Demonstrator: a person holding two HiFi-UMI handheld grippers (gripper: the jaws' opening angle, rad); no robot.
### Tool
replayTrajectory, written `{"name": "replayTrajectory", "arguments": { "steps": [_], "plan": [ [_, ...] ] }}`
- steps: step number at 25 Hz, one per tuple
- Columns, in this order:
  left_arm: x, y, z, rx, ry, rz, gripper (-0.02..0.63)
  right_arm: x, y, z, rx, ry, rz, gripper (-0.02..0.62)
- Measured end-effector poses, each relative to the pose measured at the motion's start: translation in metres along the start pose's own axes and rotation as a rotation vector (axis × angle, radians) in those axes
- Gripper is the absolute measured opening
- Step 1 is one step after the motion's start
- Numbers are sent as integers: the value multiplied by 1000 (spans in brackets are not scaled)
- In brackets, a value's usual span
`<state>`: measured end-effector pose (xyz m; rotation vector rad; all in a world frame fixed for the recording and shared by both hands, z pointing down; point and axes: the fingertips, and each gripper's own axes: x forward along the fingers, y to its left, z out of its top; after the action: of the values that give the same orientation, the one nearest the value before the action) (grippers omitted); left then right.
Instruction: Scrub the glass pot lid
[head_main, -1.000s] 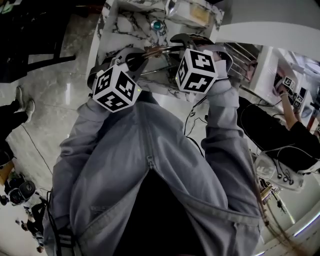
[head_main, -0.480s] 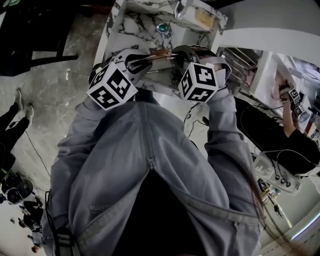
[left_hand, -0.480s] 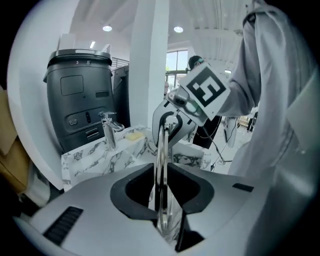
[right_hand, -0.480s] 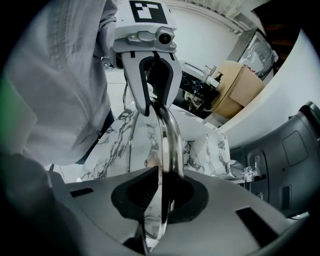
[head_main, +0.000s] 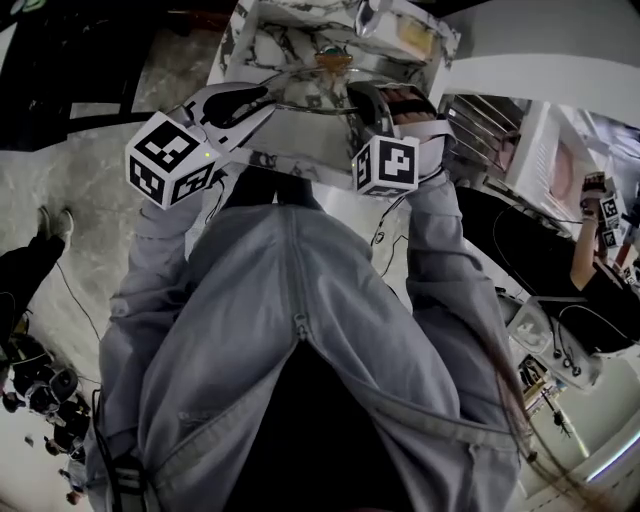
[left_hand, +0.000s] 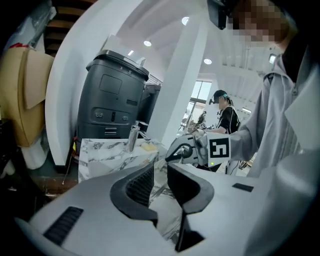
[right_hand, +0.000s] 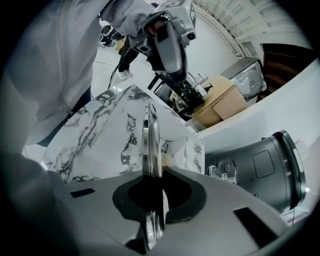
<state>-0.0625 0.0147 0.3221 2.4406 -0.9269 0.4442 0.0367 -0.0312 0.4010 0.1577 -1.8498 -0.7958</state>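
Jaws of my left gripper (left_hand: 160, 172) are easing apart with a narrow gap and nothing between them. Through the gap I see only the white marble sink counter (left_hand: 107, 150) and its faucet (left_hand: 132, 137), with a dark grey machine (left_hand: 112, 100) standing behind that counter. To the right, over the same counter, the glass pot lid (right_hand: 150, 135) stands on edge, its metal rim running straight up from between the pads of my right gripper (right_hand: 152, 172), which is clamped tight on that rim and holds the lid alone, clear of the left gripper.
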Motion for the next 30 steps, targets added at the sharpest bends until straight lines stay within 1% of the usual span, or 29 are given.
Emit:
{"name": "replayTrajectory", "arguments": {
  "steps": [3,7,9,11,13,15,19,23,26,30],
  "plan": [
    [10,15,-3,-19,17,-2,95,-1,9,-4,17,-4,-43,38],
    [51,22,-12,-30,62,-68,103,-3,23,-3,8,-15,-86,40],
    [78,23,-16,-46,95,-112,148,-4,27,-3,7,-21,-103,40],
    [103,26,-24,-39,160,-140,213,-4,30,-3,6,-28,-118,40],
    [124,29,-32,-7,221,-158,242,-4,32,-2,10,-37,-138,40],
    [143,32,-38,21,263,-194,258,-5,34,-3,20,-48,-151,40],
    [176,37,-48,101,371,-326,259,-5,34,-10,15,-64,-174,40],
    [201,38,-62,172,460,-456,279,-3,47,-18,13,-48,-178,40],
    [211,34,-74,165,507,-557,287,-1,57,-18,-5,-61,-168,41],
    [217,27,-82,113,531,-672,287,0,68,-22,-36,-71,-163,41]
  ]
}}
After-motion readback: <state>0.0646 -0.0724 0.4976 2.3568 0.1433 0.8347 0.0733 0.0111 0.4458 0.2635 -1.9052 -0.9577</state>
